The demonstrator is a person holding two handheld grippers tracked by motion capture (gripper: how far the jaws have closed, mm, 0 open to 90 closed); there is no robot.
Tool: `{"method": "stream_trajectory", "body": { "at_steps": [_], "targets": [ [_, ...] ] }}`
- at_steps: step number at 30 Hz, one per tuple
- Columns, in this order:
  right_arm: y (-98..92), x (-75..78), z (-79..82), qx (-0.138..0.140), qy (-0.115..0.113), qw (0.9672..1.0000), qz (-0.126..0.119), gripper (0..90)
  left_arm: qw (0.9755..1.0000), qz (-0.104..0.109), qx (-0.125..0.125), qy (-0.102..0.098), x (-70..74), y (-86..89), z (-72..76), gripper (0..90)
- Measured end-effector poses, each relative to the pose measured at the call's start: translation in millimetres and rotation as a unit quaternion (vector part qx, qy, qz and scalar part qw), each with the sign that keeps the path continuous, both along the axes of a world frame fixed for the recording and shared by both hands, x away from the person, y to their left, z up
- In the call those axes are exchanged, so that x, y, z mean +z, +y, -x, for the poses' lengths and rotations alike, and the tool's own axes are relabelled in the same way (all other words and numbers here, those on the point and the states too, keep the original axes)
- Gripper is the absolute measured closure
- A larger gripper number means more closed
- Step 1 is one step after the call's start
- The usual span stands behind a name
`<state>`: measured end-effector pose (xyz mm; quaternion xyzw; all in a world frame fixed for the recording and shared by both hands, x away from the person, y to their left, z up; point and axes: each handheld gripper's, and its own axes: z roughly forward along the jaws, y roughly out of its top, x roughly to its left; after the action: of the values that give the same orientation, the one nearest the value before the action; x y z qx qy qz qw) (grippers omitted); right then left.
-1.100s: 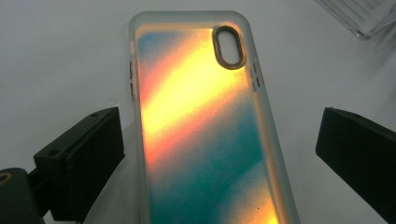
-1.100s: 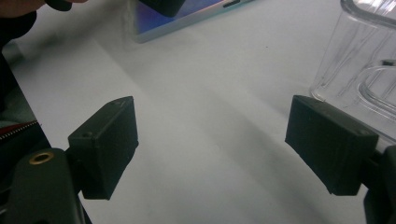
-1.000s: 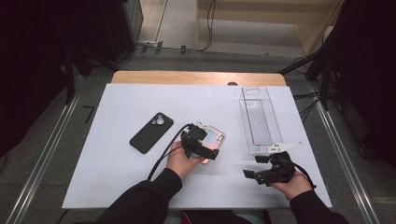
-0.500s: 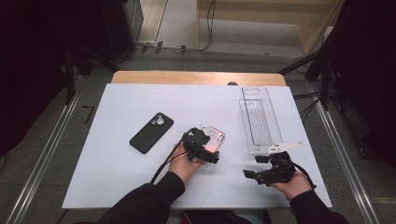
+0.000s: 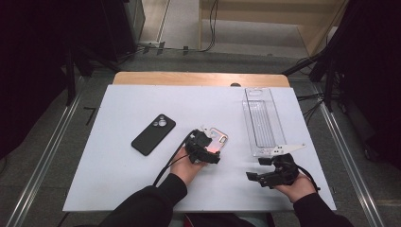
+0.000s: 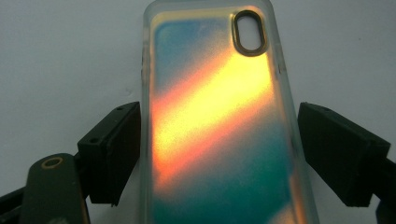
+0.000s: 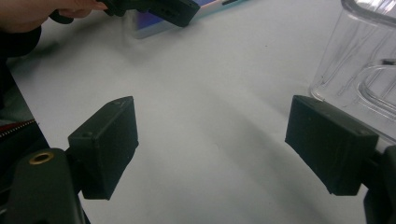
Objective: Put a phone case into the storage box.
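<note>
Left hand-held gripper point(image 6: 217, 154) straddles the iridescent orange-and-teal phone case point(image 6: 217, 121), jaws just closing in, seemingly a sliver short of its edges; from above, the case point(image 5: 219, 140) lies mid white table point(image 5: 118, 165). Right hand-held gripper point(image 7: 212, 149) gapes over bare table beside the clear plastic tray point(image 7: 364, 60). Black phone point(image 5: 153, 134) lies well left.

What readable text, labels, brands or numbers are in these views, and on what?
None can be read.
Iridescent translucent phone case: colour sheen, no print.
Black smartphone lying face down: no logo can be made out, too small.
Clear plastic rectangular tray: moulded ribs, no lettering.
White tabletop: plain.
Black jaws of both grippers: unmarked.
</note>
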<state>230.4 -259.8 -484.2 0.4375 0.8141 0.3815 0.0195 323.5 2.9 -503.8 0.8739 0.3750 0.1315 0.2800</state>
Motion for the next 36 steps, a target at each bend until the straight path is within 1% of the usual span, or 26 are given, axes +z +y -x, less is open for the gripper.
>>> {"method": "stream_trajectory", "body": {
  "at_steps": [10, 14, 16, 18, 19, 22, 23, 24, 25, 26, 27, 29, 32, 36],
  "targets": [
    [-0.2, 0.0, 0.1, 0.000, 0.000, 1.0000, 0.001, 15.2, 1.0000, 0.000, -0.007, 0.005, 1.4, 1.5, -1.4, 17.3],
    [-0.3, 0.2, 0.2, -0.001, 0.001, 1.0000, 0.000, 15.2, 0.9998, 0.008, -0.006, 0.015, 3.3, 2.6, -2.9, 17.3],
    [-0.5, 0.3, 0.2, -0.001, 0.001, 1.0000, 0.000, 15.2, 0.9998, 0.011, -0.010, 0.014, 5.5, 3.2, -3.1, 17.3],
    [-0.5, 0.4, 0.2, -0.001, 0.001, 1.0000, -0.001, 15.2, 0.9995, 0.024, -0.014, 0.014, 8.8, 3.7, -3.0, 17.3],
    [-0.5, 0.4, 0.2, 0.000, 0.000, 1.0000, -0.001, 15.2, 0.9994, 0.024, -0.017, 0.018, 10.7, 3.4, -3.1, 17.3],
    [-0.6, 0.6, 0.3, 0.001, -0.001, 1.0000, -0.001, 15.2, 0.9992, 0.031, -0.020, 0.013, 18.5, 3.6, -2.3, 17.3],
    [-0.6, 0.7, 0.3, 0.001, -0.001, 1.0000, -0.001, 15.2, 0.9992, 0.031, -0.020, 0.013, 18.5, 3.6, -2.3, 17.3],
    [-0.6, 0.8, 0.5, 0.001, -0.001, 1.0000, -0.002, 15.2, 0.9991, 0.033, -0.027, 0.008, 24.6, 5.0, -2.3, 17.3],
    [-0.7, 0.9, 0.4, 0.001, -0.002, 1.0000, -0.003, 15.2, 0.9991, 0.033, -0.027, 0.008, 24.6, 5.0, -2.3, 17.3],
    [-0.8, 1.0, 0.4, 0.001, -0.002, 1.0000, -0.003, 15.2, 0.9987, 0.042, -0.027, 0.008, 29.7, 6.6, -2.3, 17.3],
    [-0.8, 1.0, 0.4, 0.001, -0.002, 1.0000, -0.003, 15.2, 0.9987, 0.042, -0.027, 0.008, 29.7, 6.6, -2.3, 17.3],
    [-0.5, 1.3, 0.5, 0.002, -0.002, 1.0000, -0.005, 15.2, 0.9982, 0.052, -0.029, 0.010, 36.6, 10.6, -2.9, 17.3],
    [0.0, 1.5, 0.7, 0.003, 0.000, 1.0000, -0.006, 15.2, 0.9978, 0.056, -0.034, 0.012, 44.2, 16.0, -3.1, 17.3],
    [1.1, 2.4, 1.1, 0.002, -0.004, 0.9999, -0.010, 15.2, 0.9971, 0.067, -0.033, 0.014, 51.9, 23.1, -3.4, 17.3]
  ]
}}
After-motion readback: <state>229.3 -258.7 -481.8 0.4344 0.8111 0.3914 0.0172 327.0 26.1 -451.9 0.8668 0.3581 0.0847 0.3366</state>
